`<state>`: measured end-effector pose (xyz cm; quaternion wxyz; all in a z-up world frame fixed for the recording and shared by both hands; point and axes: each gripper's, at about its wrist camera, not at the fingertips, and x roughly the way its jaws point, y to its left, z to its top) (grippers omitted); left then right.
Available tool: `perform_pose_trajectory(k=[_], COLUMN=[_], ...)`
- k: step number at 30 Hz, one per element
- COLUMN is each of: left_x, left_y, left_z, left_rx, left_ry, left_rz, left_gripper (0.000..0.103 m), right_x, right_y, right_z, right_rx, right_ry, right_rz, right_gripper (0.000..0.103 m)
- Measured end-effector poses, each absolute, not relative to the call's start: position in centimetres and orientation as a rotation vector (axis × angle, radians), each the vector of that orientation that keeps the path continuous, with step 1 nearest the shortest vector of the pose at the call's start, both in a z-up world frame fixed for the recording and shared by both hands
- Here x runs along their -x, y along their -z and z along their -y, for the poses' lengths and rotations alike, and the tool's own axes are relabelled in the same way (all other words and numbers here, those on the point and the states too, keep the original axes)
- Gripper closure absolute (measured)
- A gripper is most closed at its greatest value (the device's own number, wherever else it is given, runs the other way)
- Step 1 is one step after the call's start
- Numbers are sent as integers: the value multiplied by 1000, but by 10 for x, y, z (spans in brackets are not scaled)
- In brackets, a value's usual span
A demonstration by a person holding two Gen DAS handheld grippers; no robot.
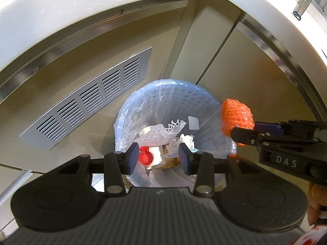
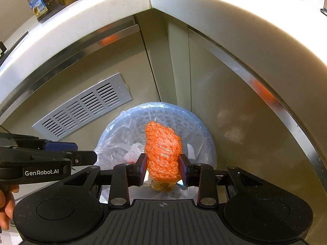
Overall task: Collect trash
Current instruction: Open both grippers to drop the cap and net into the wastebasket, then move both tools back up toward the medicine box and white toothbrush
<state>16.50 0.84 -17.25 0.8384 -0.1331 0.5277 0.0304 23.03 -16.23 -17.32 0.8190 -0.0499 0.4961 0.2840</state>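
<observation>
While both hands hold position above the bin (image 1: 204,102), we note the following. Our right tongs (image 2: 162,168) are clamped on an orange wad of bubble wrap (image 2: 162,153), one pad pressing on each side of it; the wad stands upright between the pads and hangs directly over the mouth of the bin. In the left wrist view the same right tongs (image 1: 248,130) enter from the right edge, with the orange wad (image 1: 237,118) over the right-hand rim of the bin.

Our left tongs (image 1: 157,158) stand partly apart with nothing between the pads. Through the gap we see the bin's contents: a red plastic cap (image 1: 145,156), a white block (image 1: 157,156), white foam netting (image 1: 173,125) and crumpled white paper (image 1: 187,139). These lie at the bottom, inside a clear plastic liner (image 1: 130,110).

We find the bin to be pale blue with a perforated wall, standing on the floor in the corner beneath the white table (image 2: 184,2). A grey vent grille (image 1: 87,104) is set in the cabinet panel to its left. Bottles (image 2: 38,0) stand on the table at the upper left of the right wrist view. A person's fingers (image 2: 6,208) show at the left edge there.
</observation>
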Motion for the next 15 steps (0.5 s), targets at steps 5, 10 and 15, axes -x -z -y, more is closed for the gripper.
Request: perform_pose_trajectory(k=[5,10,15], left_x=[-163,-158,-155], left_y=[173,173,170], left_z=[-10,-12,-14], left_rx=[285,289,290], left_ry=[-64,-72,-70], left_rz=[-1115,-1113,-1107], left_gripper=[65,65,65], right_x=[-231,-231,-224], right_y=[179,184,180], right_z=[159,165,168], right_rx=[53,0,13], right_ry=[-598,-551,-532], right_rz=[-1060,-1076,-1085], right_gripper=[68,53,53])
